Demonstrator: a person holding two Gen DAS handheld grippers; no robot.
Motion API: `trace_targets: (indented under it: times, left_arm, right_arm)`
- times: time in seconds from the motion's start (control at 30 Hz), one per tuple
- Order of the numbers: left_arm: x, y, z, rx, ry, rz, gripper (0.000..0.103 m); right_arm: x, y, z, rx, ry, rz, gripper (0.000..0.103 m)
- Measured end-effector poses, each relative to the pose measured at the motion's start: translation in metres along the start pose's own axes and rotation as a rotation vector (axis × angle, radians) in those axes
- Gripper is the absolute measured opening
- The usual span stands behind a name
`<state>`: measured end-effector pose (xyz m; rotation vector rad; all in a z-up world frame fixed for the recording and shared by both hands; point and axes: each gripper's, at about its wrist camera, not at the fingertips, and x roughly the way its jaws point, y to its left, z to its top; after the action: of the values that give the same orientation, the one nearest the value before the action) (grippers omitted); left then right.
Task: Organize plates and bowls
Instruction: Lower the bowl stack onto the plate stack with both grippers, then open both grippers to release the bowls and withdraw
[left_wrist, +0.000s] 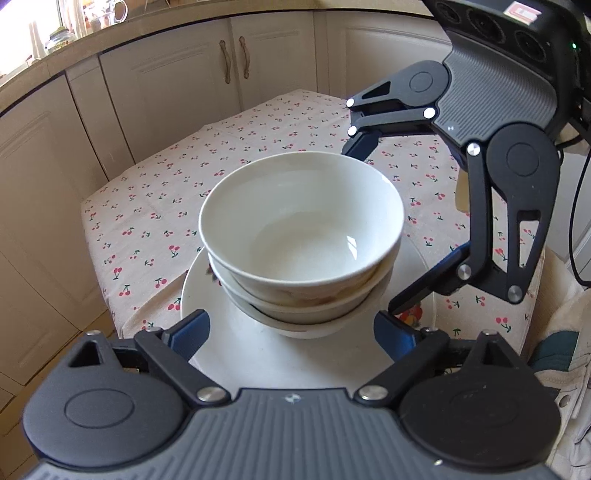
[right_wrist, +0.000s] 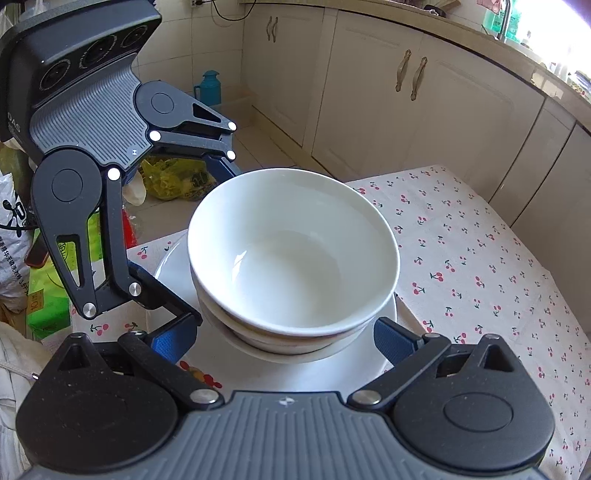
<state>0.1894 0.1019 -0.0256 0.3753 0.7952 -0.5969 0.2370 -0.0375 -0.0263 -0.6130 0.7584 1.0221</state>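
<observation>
Three white bowls sit nested in a stack (left_wrist: 301, 229) (right_wrist: 291, 243) on a white plate (left_wrist: 229, 354) (right_wrist: 295, 373). The plate rests on a table with a cherry-print cloth (left_wrist: 155, 206) (right_wrist: 480, 258). My left gripper (left_wrist: 291, 326) (right_wrist: 210, 243) is open, its blue pads (left_wrist: 192, 332) standing to either side of the stack's near side and clear of the bowls. From the opposite side, my right gripper (right_wrist: 284, 332) (left_wrist: 373, 229) is also open and straddles the stack, with its pads (right_wrist: 391, 336) apart from it. Neither gripper holds anything.
Cream kitchen cabinets (left_wrist: 166, 85) (right_wrist: 443, 110) ring the table, close to its far edges. On the floor stand a teal thermos (right_wrist: 208, 88), yellow bags (right_wrist: 173, 177) and a green box (right_wrist: 44, 291). A folded cloth (left_wrist: 561, 350) lies at the table's right end.
</observation>
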Motion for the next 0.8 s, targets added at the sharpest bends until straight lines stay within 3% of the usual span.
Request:
trace_targets:
  times: [0.27, 0.5, 0.63, 0.73, 0.8]
  left_arm:
    - [-0.013, -0.017, -0.012, -0.053, -0.066, 0.084, 0.097]
    - [-0.023, -0.033, -0.026, -0.195, -0.139, 0.135, 0.098]
    - [-0.035, -0.052, -0.037, -0.298, -0.239, 0.242, 0.098]
    - [-0.048, -0.071, -0.044, -0.367, -0.342, 0.309, 0.098]
    - [-0.055, -0.083, -0.043, -0.417, -0.333, 0.362, 0.098]
  right_arm:
    - [-0.006, 0.007, -0.006, 0.089, -0.009, -0.091, 0.103]
    - [-0.018, 0.015, -0.025, 0.247, 0.009, -0.214, 0.103]
    - [-0.033, 0.026, -0.038, 0.337, -0.005, -0.318, 0.103]
    - [-0.044, 0.029, -0.052, 0.478, -0.012, -0.387, 0.103]
    - [-0.05, 0.033, -0.062, 0.564, -0.019, -0.439, 0.103]
